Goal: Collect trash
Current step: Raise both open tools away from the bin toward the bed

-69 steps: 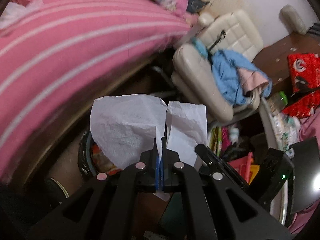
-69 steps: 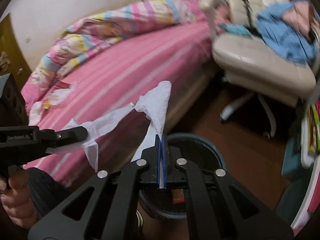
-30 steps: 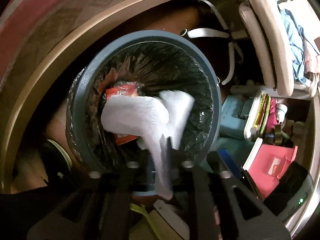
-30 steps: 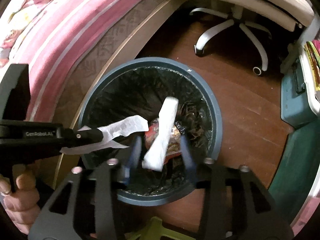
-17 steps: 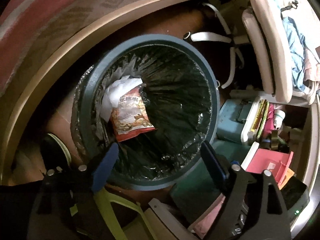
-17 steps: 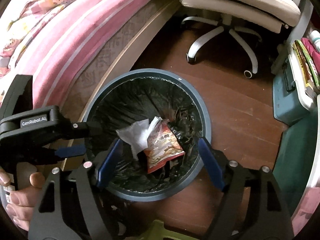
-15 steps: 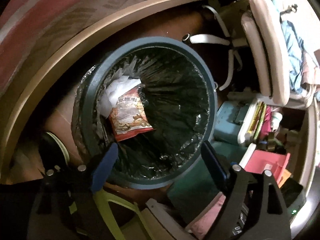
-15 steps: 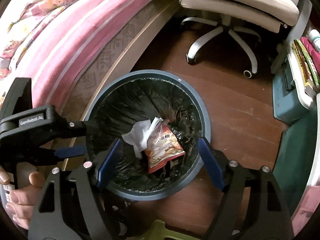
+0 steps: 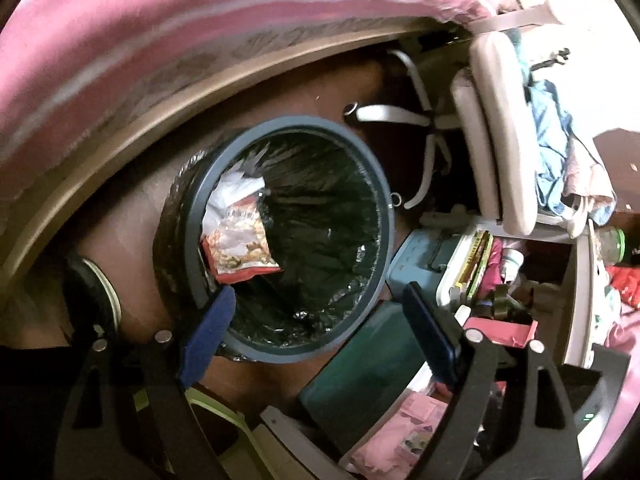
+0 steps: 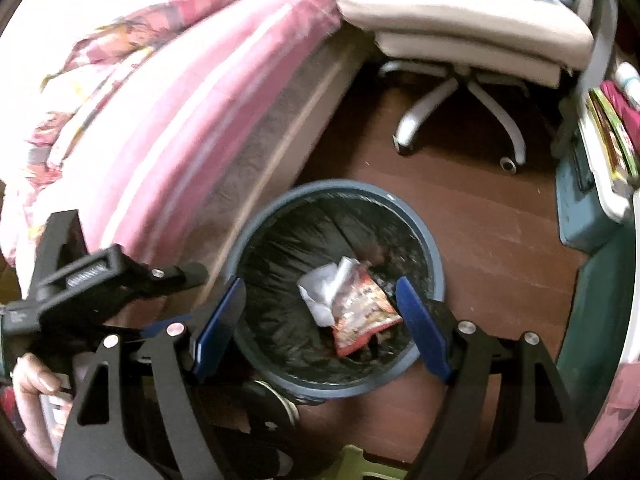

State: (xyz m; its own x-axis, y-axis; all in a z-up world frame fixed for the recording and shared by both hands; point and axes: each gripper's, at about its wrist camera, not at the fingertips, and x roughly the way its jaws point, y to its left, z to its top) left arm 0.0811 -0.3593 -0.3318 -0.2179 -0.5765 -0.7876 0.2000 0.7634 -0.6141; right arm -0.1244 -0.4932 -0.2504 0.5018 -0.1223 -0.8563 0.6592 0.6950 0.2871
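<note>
A round blue-grey trash bin [image 9: 387, 216] with a black liner stands on the brown floor; it also shows in the right wrist view [image 10: 434, 256]. Inside lie crumpled white tissues [image 9: 230, 194] [image 10: 318, 286] and a red snack wrapper [image 9: 240, 250] [image 10: 360, 316]. My left gripper [image 9: 316, 332] is open and empty above the bin's near rim. My right gripper [image 10: 320, 316] is open and empty above the bin. The left gripper's body [image 10: 100, 280], held by a hand, shows at the left of the right wrist view.
A bed with a pink striped cover [image 10: 160, 120] runs along the left. A cream swivel chair [image 10: 460, 12] with clothes stands behind the bin. A teal box [image 10: 580, 208] and cluttered shelves [image 9: 500, 256] are at the right. A green stool edge [image 10: 356, 460] is below.
Both grippers carried white tissues over the bin, opened and dropped them in. Since then both have drawn back and up, so the bin looks smaller.
</note>
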